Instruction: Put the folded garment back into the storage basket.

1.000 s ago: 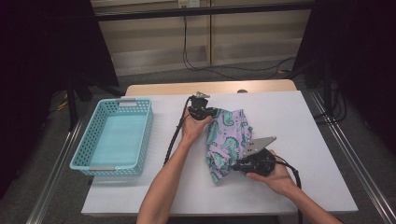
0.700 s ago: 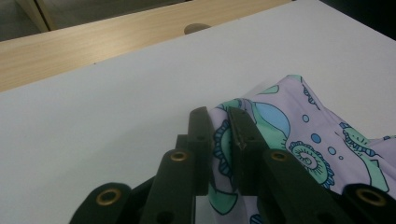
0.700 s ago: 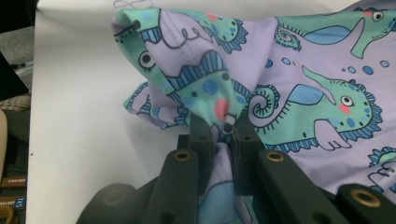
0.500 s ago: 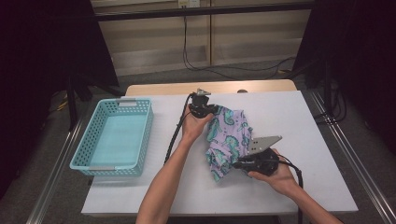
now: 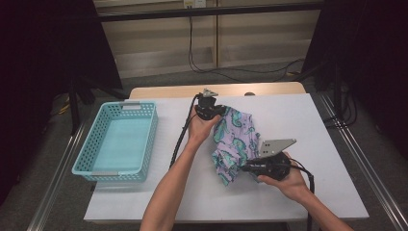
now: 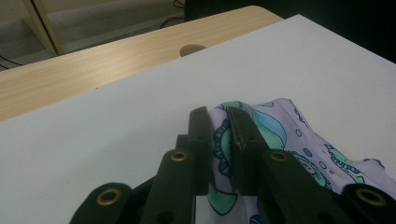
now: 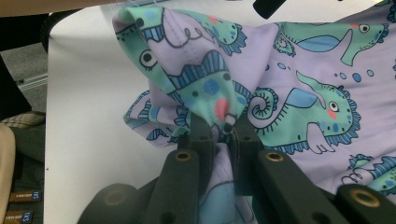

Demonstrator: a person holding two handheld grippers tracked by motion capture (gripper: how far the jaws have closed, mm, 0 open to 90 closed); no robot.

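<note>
Two grippers pinch a patterned cloth at mid-frame on the white worktop.

The left gripper (image 5: 217,111) has its jaws closed on the cloth's (image 5: 235,137) upper edge; the right gripper (image 5: 243,169) has its jaws closed on the lower edge, bunching it. A turquoise basket (image 5: 94,153) sits well apart at the left, nothing between.

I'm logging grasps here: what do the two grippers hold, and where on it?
Both hold the purple patterned cloth. The left gripper pinches its far edge, and the right gripper pinches a raised fold at its near edge.
</note>
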